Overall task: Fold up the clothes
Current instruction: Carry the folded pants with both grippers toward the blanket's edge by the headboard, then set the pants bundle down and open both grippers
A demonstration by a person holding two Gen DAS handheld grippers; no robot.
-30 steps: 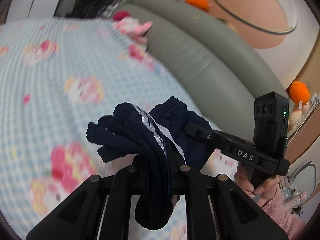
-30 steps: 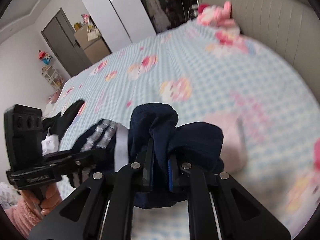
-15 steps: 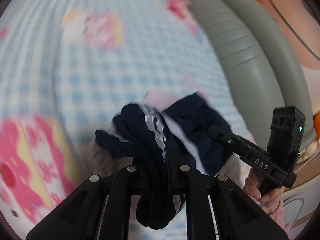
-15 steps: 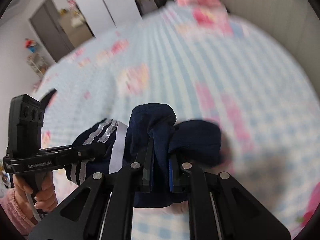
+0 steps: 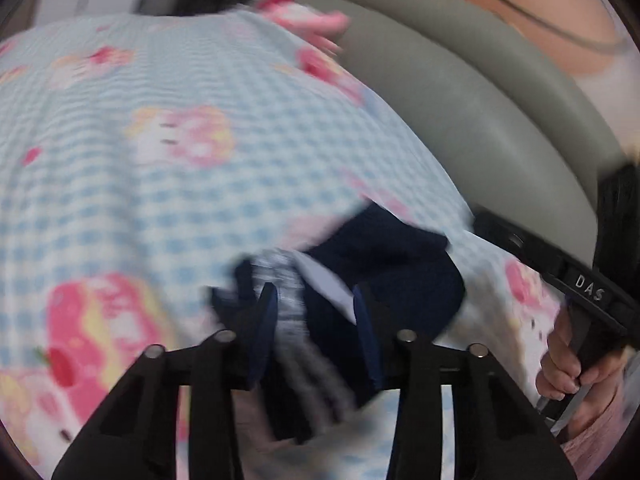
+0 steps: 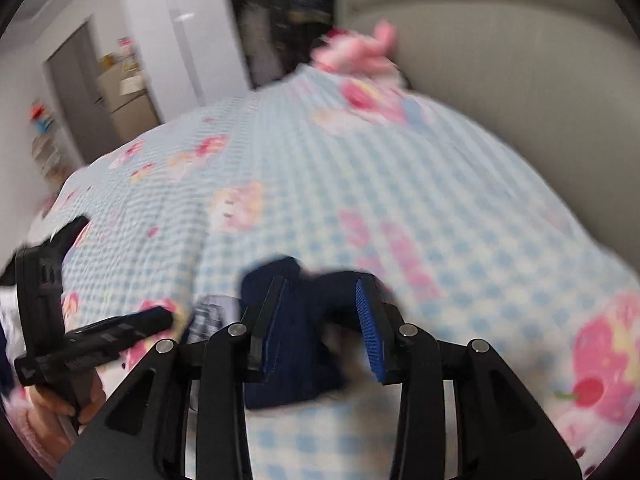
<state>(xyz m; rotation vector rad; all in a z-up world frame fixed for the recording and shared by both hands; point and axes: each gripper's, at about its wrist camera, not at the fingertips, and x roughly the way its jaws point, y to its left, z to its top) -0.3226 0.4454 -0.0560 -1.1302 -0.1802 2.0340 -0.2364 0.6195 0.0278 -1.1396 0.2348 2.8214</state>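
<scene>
Bedroom; blue-check bedspread (image 6: 360,184) with pink cartoon print; grey headboard (image 5: 480,128) behind; navy garment (image 5: 384,272) bunched on bedspread, well short of headboard; left gripper (image 5: 314,312) jaws opening, garment loose between pads; right gripper (image 6: 322,304) likewise opening, fabric between, pads clear.

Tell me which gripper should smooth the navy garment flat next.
Probably the left gripper: it is opening over the striped, bunched end of the navy garment. The right gripper, also opening, straddles a smaller lump on the bed.
</scene>
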